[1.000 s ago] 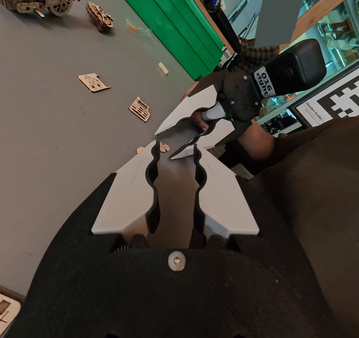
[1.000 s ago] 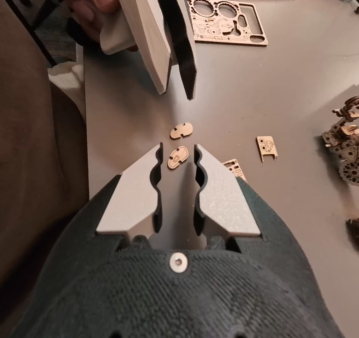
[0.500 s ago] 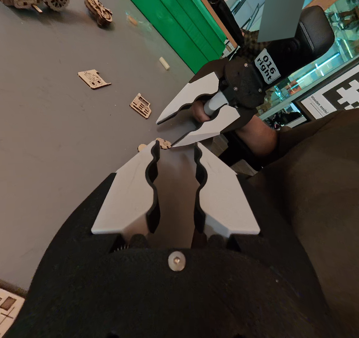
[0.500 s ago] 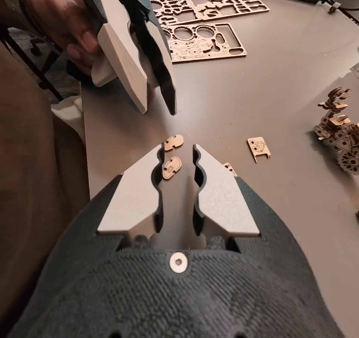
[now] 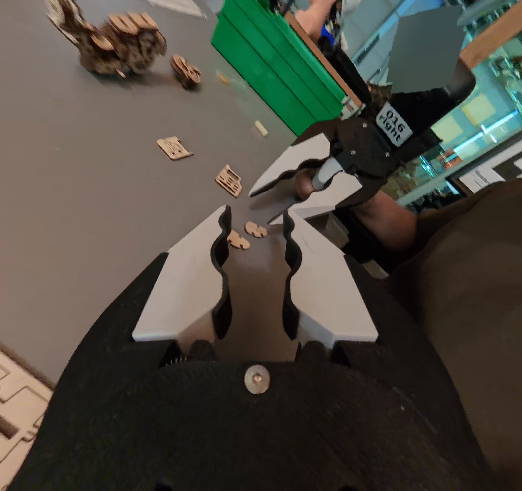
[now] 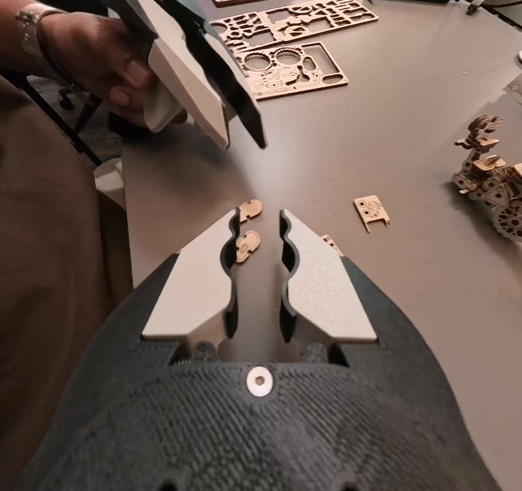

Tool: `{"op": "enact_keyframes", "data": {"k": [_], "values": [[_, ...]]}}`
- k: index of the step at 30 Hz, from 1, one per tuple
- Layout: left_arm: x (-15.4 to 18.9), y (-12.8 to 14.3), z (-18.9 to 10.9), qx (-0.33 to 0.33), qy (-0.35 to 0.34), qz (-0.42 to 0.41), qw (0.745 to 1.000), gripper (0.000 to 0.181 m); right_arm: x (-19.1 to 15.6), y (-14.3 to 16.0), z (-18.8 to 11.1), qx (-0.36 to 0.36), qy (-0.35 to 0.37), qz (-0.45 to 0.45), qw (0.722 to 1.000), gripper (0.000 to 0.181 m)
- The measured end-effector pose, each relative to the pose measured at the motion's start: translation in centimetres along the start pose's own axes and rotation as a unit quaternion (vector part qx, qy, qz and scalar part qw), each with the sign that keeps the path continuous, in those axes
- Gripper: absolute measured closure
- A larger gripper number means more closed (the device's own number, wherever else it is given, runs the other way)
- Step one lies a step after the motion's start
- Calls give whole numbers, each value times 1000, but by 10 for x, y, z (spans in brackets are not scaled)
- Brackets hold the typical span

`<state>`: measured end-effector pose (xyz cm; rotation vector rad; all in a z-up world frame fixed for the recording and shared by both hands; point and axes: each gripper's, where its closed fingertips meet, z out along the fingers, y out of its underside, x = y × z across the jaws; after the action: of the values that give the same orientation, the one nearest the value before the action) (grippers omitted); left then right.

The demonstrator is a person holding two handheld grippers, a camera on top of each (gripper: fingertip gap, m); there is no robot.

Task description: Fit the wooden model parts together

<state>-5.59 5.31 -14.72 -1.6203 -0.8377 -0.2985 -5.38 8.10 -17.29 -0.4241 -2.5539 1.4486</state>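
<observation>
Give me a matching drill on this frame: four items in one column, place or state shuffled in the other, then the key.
Items
1. left claw
2. two small rounded wooden pieces
3. part-built wooden model
4. punched-out wooden sheets

Place or state
A. standing on the table's right side in the right wrist view
B. lying flat at the far end of the table
C. open, holding nothing
D. lying flat on the table just ahead of the right claw

Pairs: 1-C, 2-D, 3-A, 4-B
</observation>
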Motion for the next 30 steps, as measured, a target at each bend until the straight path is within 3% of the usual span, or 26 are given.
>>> {"op": "enact_keyframes", "data": {"k": [4, 7, 12, 15, 24, 30], "values": [[-9, -6, -5, 12, -24, 6, 1000, 159, 15, -7, -7, 28, 33, 21, 999, 151], [-13, -6, -5, 10, -39, 2, 999, 181, 29, -12, -15, 48, 68, 31, 996, 155], [-19, -11, -7, 21, -90, 58, 994, 181, 59, -6, -30, 38, 176, 1, 984, 181], [-20, -13, -8, 26, -106, 72, 991, 181, 68, -5, -35, 45, 212, 3, 976, 181], [-32, -20, -17, 54, -144, 57, 986, 181, 82, -5, -37, 66, 224, 154, 960, 181], [-26, -23, -16, 62, -149, 90, 983, 181, 90, 0, -45, 39, 279, 124, 952, 181]]}}
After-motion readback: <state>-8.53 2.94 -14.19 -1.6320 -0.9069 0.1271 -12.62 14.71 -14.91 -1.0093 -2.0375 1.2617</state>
